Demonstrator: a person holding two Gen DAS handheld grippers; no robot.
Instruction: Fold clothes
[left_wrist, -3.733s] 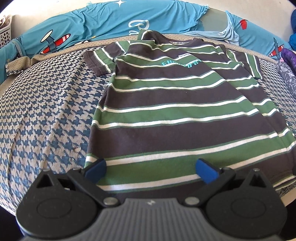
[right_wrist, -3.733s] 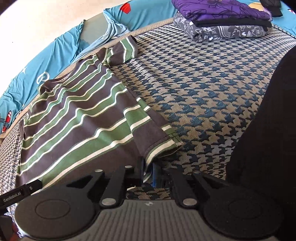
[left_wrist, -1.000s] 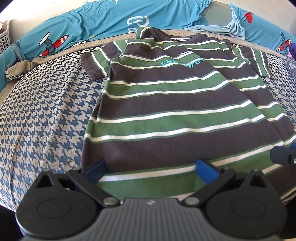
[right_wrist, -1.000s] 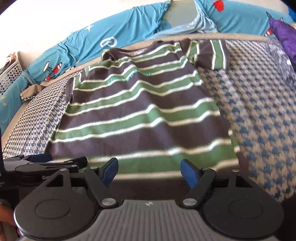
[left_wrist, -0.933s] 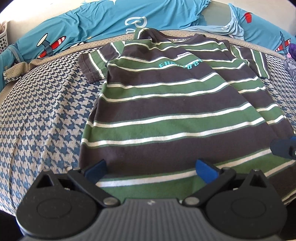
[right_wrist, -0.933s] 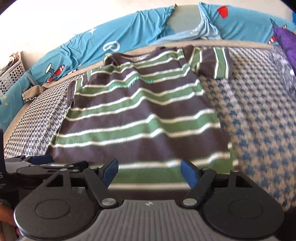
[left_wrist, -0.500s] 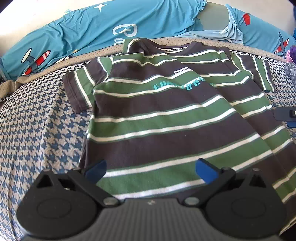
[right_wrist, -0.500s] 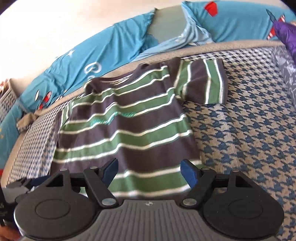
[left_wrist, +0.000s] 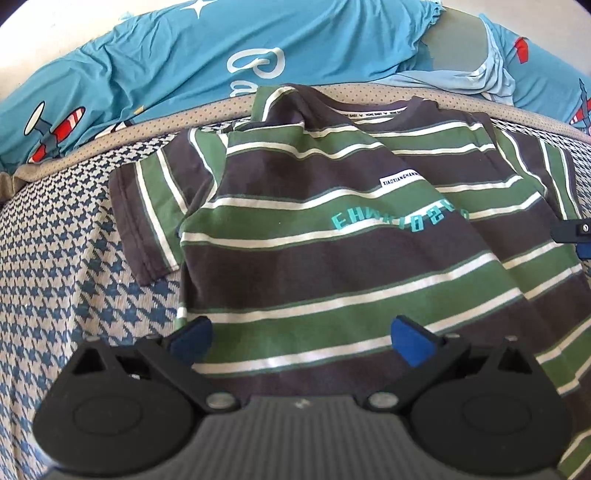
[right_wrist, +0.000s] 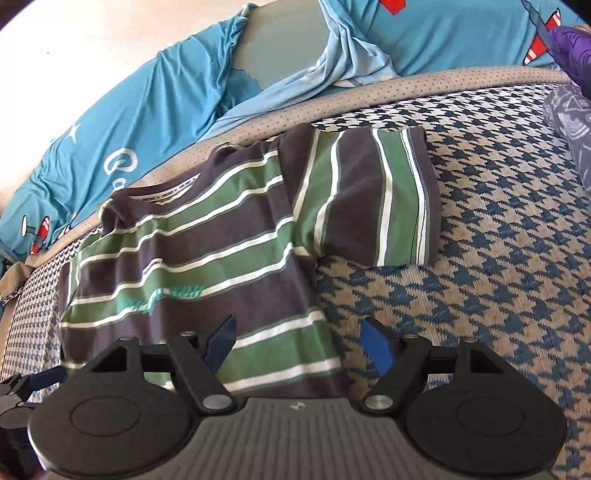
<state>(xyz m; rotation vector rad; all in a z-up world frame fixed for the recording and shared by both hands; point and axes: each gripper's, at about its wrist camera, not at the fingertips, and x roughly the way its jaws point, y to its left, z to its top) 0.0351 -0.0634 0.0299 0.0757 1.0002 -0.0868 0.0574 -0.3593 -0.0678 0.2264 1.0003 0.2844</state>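
Sliding up the striped T-shirt (left_wrist: 332, 258) now, both tongs have travelled from its hem toward its shoulders, and the views show it: a second ago the whole shirt filled each camera, now the chest lettering and collar sit close in the left view, and the right sleeve (right_wrist: 369, 206) looms large in the right one. The shirt itself hasn't budged; it lies face up and spread on the houndstooth bed (left_wrist: 74, 258), collar toward the blue aeroplane-print sheet (left_wrist: 166, 62) at the far edge.

Left tongs (left_wrist: 301, 341) hang released, blue pads spread wide over the lower stripes of the shirt, nothing between them being pressed. Right tongs (right_wrist: 299, 341) are equally released, one pad above the shirt's right side edge, the other over bare bed just beside it. The right tongs' tip also peeks in at the right of the left view.

What does that mean? The smoothing at the hem looks finished, and the hands appear to be lining up on the sleeves for the first fold. No fold is made yet. A wrinkle runs from the collar down past the lettering, which may need flattening first.
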